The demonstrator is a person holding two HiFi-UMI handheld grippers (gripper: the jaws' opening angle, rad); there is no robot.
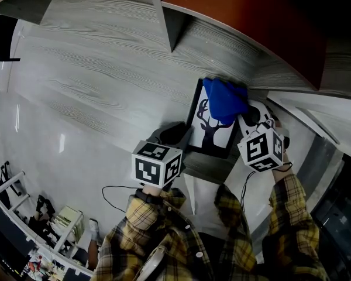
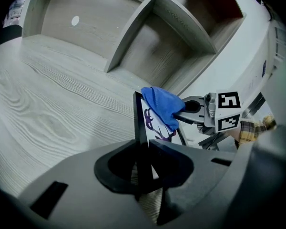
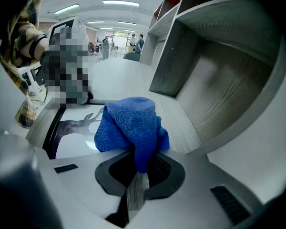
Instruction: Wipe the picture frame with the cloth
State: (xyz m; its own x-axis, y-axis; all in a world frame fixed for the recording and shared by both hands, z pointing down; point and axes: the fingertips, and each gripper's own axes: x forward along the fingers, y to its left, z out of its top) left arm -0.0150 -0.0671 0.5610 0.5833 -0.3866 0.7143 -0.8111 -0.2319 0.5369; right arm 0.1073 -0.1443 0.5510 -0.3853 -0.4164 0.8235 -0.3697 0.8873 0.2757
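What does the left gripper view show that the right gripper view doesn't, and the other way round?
Only the left gripper view: the left claw clamped on the black edge of the picture frame, and the right claw seen from outside with its marker cube. Only the right gripper view: a fold of the cloth hanging between the right claw's jaws, ceiling lights and people far down the room. Both: the blue cloth at the frame's top, the deer print and the grey wooden shelf unit.
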